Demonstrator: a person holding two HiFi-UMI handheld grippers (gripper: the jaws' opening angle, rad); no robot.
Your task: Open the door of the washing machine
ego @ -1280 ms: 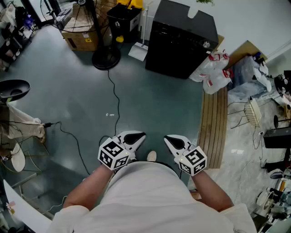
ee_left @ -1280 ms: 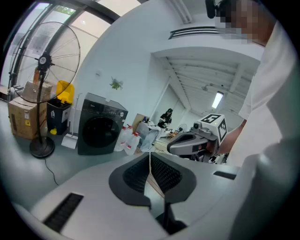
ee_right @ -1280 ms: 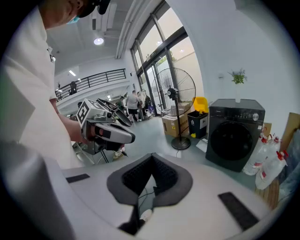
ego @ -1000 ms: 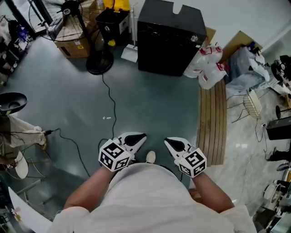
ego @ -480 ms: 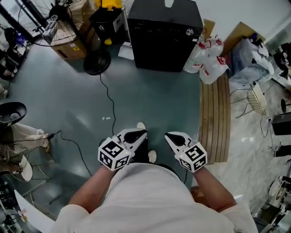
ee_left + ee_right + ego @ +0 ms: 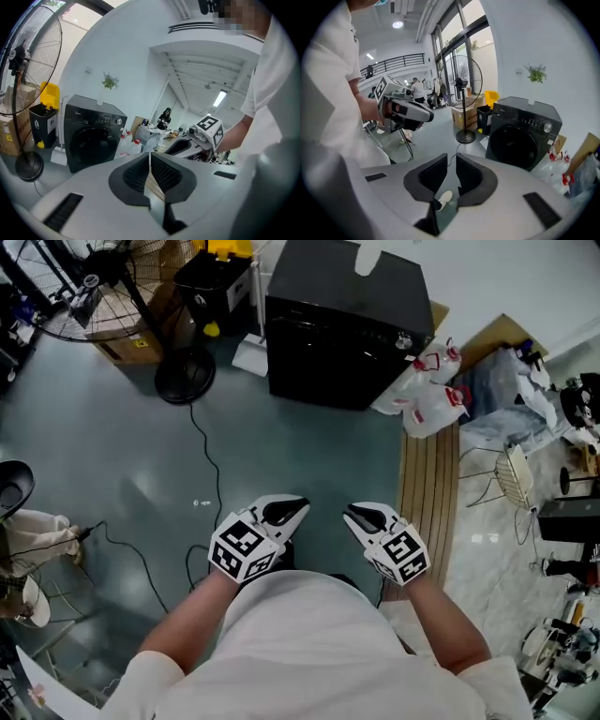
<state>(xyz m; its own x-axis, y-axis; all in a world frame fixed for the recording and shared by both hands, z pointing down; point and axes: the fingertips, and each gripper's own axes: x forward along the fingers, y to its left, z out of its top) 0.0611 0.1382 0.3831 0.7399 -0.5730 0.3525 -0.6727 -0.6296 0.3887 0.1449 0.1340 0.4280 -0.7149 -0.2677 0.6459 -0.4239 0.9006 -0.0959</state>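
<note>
Washing machine (image 6: 347,315): black front-loader on the grey-green floor (image 6: 122,456), at the far side of the scene against a white wall, well apart from both grippers. Its round door (image 6: 512,144) sits flush in the front face and reads to me as closed in both gripper views. There is a control knob (image 6: 547,127) at the upper right of the panel.

Left gripper (image 6: 286,512): held near the person's body, pointing toward the machine. Its fingers (image 6: 136,173) are together, pads meeting along a thin line, with nothing held.

Right gripper (image 6: 361,517): beside the left, with a strip of floor between the two. Its fingers (image 6: 471,176) are apart, having just been opening. Nothing sits between them; through the gap I see only floor and a white shoe (image 6: 443,199).

Pedestal fan (image 6: 185,374): left of the machine, round base on the floor, black cable (image 6: 211,474) trailing toward the near side.

Cardboard box (image 6: 131,338) and black bin (image 6: 220,282) with a yellow lid: far left, by the fan.

White plastic bags (image 6: 427,395): just beside the machine's right side.

Slatted wooden panel (image 6: 427,502): lying flat on the floor, right of the grippers
</note>
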